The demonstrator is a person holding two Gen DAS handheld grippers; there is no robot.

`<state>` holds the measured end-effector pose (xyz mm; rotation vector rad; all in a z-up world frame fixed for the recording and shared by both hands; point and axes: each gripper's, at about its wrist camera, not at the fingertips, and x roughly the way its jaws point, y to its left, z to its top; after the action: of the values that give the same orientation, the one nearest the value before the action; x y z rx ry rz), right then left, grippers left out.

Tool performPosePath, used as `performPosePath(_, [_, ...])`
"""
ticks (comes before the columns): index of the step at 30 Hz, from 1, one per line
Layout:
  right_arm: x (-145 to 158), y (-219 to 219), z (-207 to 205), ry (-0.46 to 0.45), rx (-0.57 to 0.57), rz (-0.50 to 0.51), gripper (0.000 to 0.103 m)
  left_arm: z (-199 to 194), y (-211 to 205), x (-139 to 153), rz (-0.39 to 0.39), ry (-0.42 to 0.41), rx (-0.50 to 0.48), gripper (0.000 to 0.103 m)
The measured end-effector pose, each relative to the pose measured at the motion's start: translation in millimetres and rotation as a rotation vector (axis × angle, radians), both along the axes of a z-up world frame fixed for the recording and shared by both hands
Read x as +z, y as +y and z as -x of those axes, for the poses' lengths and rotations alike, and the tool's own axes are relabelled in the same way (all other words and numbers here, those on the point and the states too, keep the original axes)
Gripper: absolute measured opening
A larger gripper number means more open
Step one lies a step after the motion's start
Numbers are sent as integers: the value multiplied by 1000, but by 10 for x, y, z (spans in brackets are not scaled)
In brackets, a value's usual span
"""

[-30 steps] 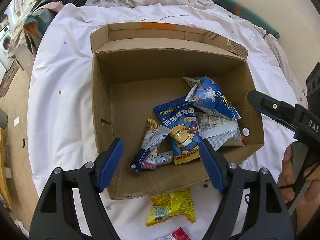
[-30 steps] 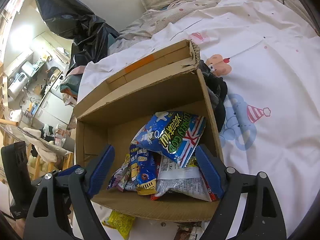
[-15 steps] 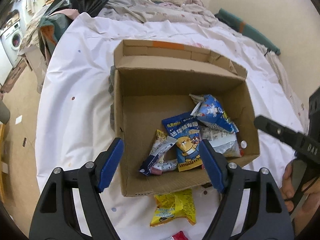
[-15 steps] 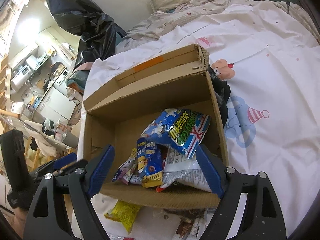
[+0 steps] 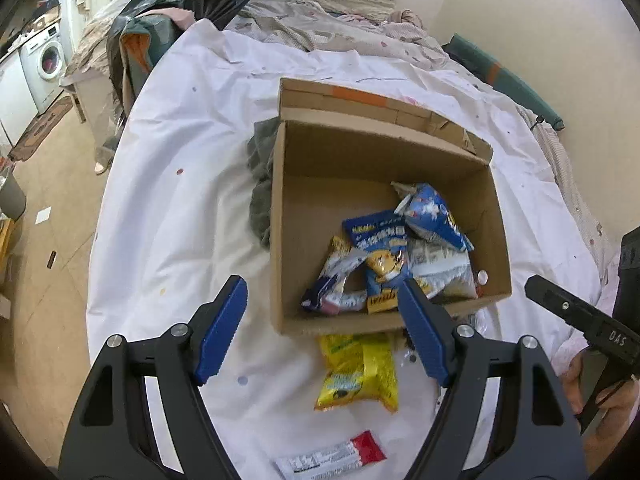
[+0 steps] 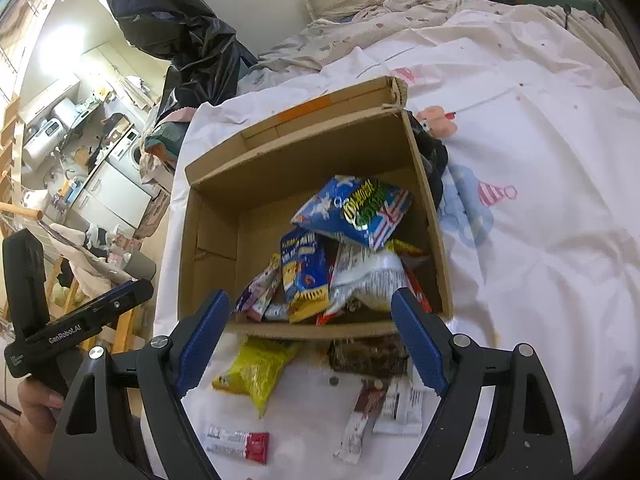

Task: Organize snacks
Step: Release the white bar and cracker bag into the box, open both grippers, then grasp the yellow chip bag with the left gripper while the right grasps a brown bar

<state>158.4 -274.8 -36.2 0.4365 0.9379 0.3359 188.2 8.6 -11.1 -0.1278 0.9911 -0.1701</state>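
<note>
An open brown cardboard box [image 5: 280, 208] sits on a white bedsheet [image 5: 168, 200] and holds a heap of snack packets, topped by a blue foil bag [image 6: 354, 210] leaning toward its right wall. Just outside the box's near wall lie a yellow snack bag [image 5: 360, 368], a brown wrapped bar [image 6: 366, 354] and a white-and-red stick packet [image 6: 236, 442]. The left gripper [image 5: 322, 334] and right gripper [image 6: 308, 338] both hang above these loose snacks, jaws spread wide, nothing between them.
</note>
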Motion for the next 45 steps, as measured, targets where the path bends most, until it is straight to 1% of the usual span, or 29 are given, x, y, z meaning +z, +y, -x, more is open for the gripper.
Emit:
performPosePath(4, [-35,-60,134,19,-21,-12,85,95,62,-71,0,28,39,75])
performPosePath(6, [-62,-85,197,31,-34,-20,85,135,78,-124,13,50,43,78])
performPosePath(7, [-85,-97,221,40,-41,-19,85,156,82,-150,13,56,44,83])
performPosePath(8, [-112,-108,236,54,-47,-14,86,183,83,-182,11,63,47,86])
performPosePath(12, [-191,-167,260,86,-53,-3,85,251,66,-305,1,95,53,86])
performPosePath(15, [-257,-232,272,112,-70,-6,85,254,27,-463,32,163,45,86])
performPosePath(18, [-305,-297,281,132,-85,-24,85,214,-119,-649,47,238,6,86])
performPosePath(20, [-319,-330,285,138,-92,-28,85,168,-255,-781,33,274,-18,86])
performPosePath(26, [-332,-419,309,139,-105,-13,85,38,-609,-1082,-48,335,-71,86])
performPosePath(31, [-381,-530,313,158,-134,-23,85,-17,-737,-1313,-65,384,-86,85])
performPosePath(33, [-404,-550,308,171,-142,-30,85,-14,-744,-1354,-82,389,-84,75])
performPosePath(34, [-424,-554,298,181,-143,-34,85,-16,-746,-1384,-83,407,-91,69])
performPosePath(36, [-454,-540,275,198,-139,-34,85,-4,-727,-1410,-76,425,-89,67])
performPosePath(37, [-470,-531,264,206,-136,-33,85,10,-713,-1406,-80,423,-84,56])
performPosePath(38, [-481,-522,258,212,-134,-34,85,26,-712,-1400,-93,422,-86,54])
performPosePath(40, [-511,-498,244,228,-126,-44,85,66,-701,-1373,-89,419,-90,48])
performPosePath(43, [-562,-455,240,255,-103,-71,85,146,-601,-1262,-51,425,-76,48])
performPosePath(45, [-607,-417,235,277,-75,-109,85,232,-546,-1159,-52,419,-67,48])
